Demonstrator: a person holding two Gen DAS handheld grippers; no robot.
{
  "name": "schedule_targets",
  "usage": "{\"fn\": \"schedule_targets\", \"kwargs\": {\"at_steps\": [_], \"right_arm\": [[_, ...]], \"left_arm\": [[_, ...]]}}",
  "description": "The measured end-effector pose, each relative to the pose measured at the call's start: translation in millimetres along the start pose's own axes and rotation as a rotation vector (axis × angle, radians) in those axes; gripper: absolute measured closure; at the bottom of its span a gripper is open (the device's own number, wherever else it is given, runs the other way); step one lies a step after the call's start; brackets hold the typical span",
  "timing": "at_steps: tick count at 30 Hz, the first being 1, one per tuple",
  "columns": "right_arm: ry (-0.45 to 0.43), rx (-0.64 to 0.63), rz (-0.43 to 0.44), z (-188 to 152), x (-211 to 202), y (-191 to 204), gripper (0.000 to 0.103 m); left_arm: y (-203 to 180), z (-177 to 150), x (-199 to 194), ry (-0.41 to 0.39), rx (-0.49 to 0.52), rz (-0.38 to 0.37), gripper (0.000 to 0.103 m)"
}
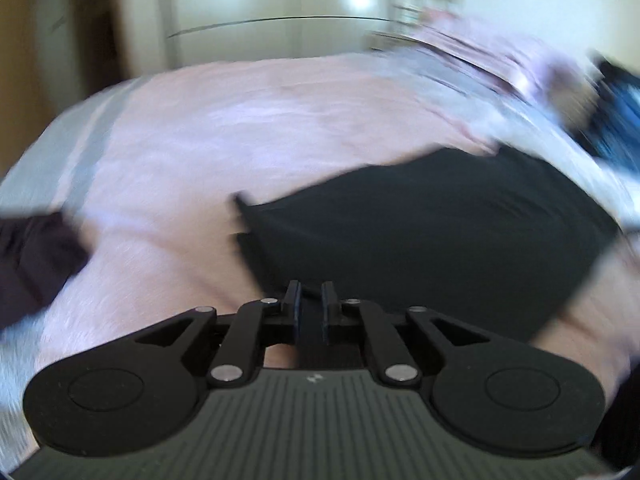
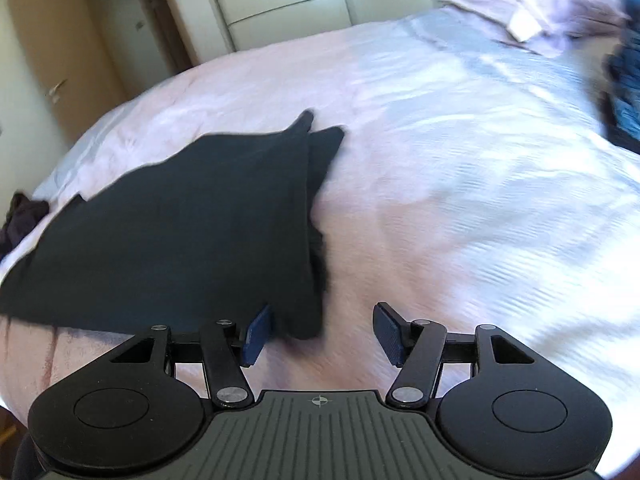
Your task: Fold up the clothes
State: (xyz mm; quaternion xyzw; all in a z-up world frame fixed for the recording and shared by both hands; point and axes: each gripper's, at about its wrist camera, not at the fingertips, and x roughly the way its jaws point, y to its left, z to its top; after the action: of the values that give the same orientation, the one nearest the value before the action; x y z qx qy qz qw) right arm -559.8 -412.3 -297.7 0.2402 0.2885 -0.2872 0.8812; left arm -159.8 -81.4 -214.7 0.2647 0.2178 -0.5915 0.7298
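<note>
A black folded garment [image 1: 420, 232] lies on the pink bed cover [image 1: 200, 140]. In the left wrist view my left gripper [image 1: 311, 306] is at its near edge, fingers almost together with dark cloth between them. The view is blurred by motion. In the right wrist view the same garment [image 2: 180, 232] spreads to the left, with a narrow flap along its right side. My right gripper [image 2: 322, 330] stands open. The garment's near right corner lies between its blue pads [image 2: 258, 334], and neither pad presses on it.
A dark purple piece of clothing [image 2: 20, 216] lies at the bed's left edge. A blue and black item [image 2: 628, 92] sits at the far right. Pillows [image 2: 532, 4] are at the head of the bed. Behind the bed are cream wardrobe doors [image 2: 280, 0] and a wooden door [image 2: 60, 60].
</note>
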Motion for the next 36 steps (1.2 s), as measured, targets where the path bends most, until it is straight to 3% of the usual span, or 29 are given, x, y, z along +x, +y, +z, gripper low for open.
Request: {"fn": "schedule_targets", "kwargs": {"at_steps": [2,4,9,12,14,16,18,19,22,27,32,33,35,36], "right_arm": [[-0.037,-0.134,0.039,-6.1,-15.3,17.3,0.043],[-0.050,-0.348,0.051,-16.0,-19.5,46.6,0.043],[-0.015,-0.870,-0.003,-45.1,1.4,112.9,0.043],[-0.022,-1.023,-0.060,-57.9,16.2,125.4,0.044],[-0.034,-1.112,-0.102,-65.2,25.9,133.5,0.044],[-0.049,-1.179,-0.153,-70.1,33.2,138.0,0.050],[-0.049,-1.204,-0.213,-71.6,36.1,130.0,0.062],[-0.033,-1.208,-0.240,-72.0,37.0,120.8,0.074],[0.012,-1.219,-0.322,-73.2,39.5,93.2,0.085],[0.085,-1.218,-0.456,-73.8,39.7,47.5,0.086],[0.006,-1.278,-0.407,-90.1,14.2,65.0,0.085],[-0.015,-1.293,-0.380,-94.8,11.3,73.3,0.082],[-0.049,-1.317,-0.332,-102.9,7.7,88.9,0.068],[-0.068,-1.339,-0.313,-107.4,8.6,96.6,0.055]], "left_arm": [[-32.8,-4.2,-5.5,-0.005,0.169,-0.032,0.072],[-61.1,-16.3,-9.0,-0.011,0.355,-0.047,0.065],[-111.4,-53.8,-4.6,0.024,0.764,-0.037,0.063],[-118.4,-70.7,7.4,0.027,0.893,0.044,0.062],[-116.4,-72.8,18.8,0.027,0.926,0.150,0.065],[-108.0,-69.6,28.0,0.034,0.910,0.195,0.065],[-101.9,-68.3,35.2,0.041,0.898,0.203,0.069],[-100.7,-69.8,38.9,0.052,0.907,0.200,0.075],[-101.5,-77.5,44.3,0.063,0.935,0.208,0.081],[-100.8,-80.3,40.8,0.045,0.894,0.232,0.081],[-101.6,-84.9,34.7,0.034,0.910,0.275,0.072],[-100.6,-85.9,34.3,0.034,0.913,0.283,0.071],[-98.4,-87.9,33.4,0.034,0.919,0.299,0.070],[-97.3,-88.9,33.0,0.034,0.922,0.307,0.069]]}}
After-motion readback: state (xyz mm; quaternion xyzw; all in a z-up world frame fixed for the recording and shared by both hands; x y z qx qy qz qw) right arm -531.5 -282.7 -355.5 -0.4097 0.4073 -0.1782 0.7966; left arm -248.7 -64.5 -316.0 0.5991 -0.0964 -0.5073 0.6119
